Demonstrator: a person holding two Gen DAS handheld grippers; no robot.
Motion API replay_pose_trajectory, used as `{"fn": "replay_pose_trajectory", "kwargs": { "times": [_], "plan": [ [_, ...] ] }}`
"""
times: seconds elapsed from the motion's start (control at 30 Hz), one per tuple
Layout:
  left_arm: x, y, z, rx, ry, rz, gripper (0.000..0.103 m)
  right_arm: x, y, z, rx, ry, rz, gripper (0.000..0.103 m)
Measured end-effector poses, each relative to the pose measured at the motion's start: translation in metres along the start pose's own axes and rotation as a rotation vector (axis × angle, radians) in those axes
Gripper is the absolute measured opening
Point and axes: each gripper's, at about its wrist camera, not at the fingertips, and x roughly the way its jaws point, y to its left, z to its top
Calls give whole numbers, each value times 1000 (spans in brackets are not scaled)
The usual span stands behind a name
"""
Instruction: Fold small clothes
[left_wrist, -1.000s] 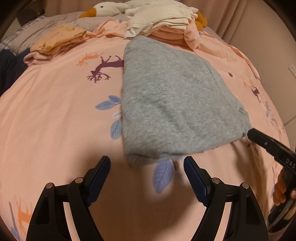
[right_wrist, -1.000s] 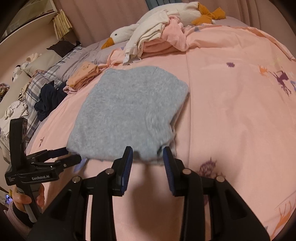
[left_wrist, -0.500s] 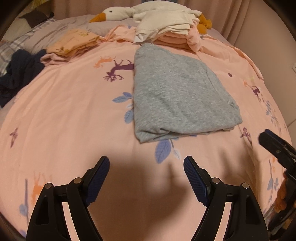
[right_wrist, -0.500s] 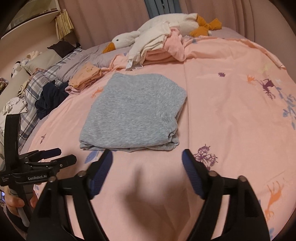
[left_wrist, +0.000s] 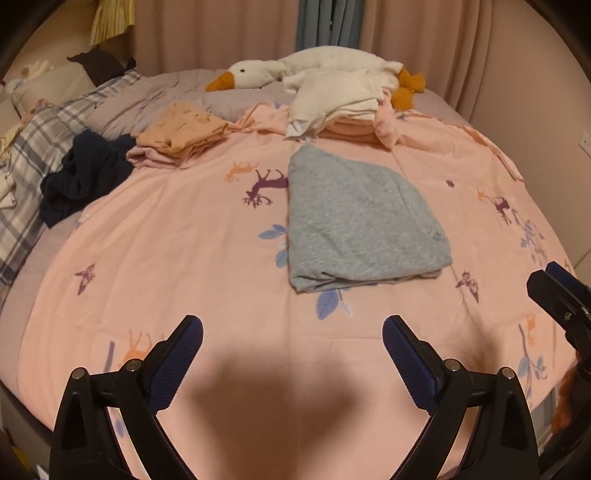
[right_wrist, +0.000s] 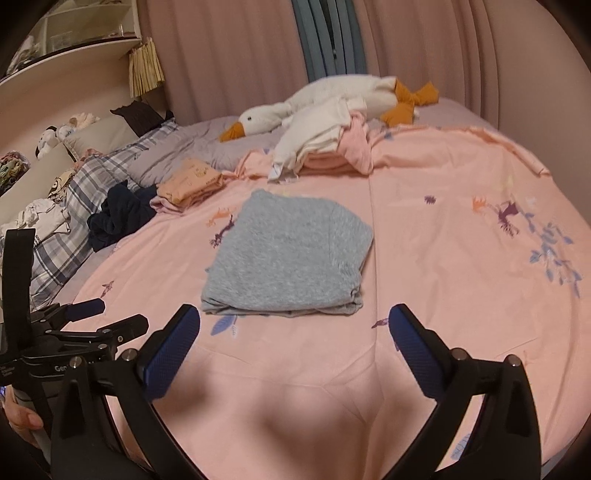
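Both grippers are drawn back from the grey garment (left_wrist: 360, 221), which was just ahead of them a second ago. It is left folded flat on the pink bedsheet (left_wrist: 177, 236). Left gripper (left_wrist: 291, 350) and right gripper (right_wrist: 293, 338) are held above the sheet, jaws spread wide and empty.

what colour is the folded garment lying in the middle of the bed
Plain heather grey. The folded garment shows best in the right wrist view, lying on the pink printed bedsheet.
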Motion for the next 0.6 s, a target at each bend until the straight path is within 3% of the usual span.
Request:
{"fn": "replay_pose_trajectory", "kwargs": {
  "times": [0.23,0.6],
  "plan": [
    [9,3,-4,-28,14,31,97,17,-3,-9,9,66,-84,103],
    [6,3,-4,-18,1,65,97,17,-5,-10,19,66,-83,103]
  ]
}}
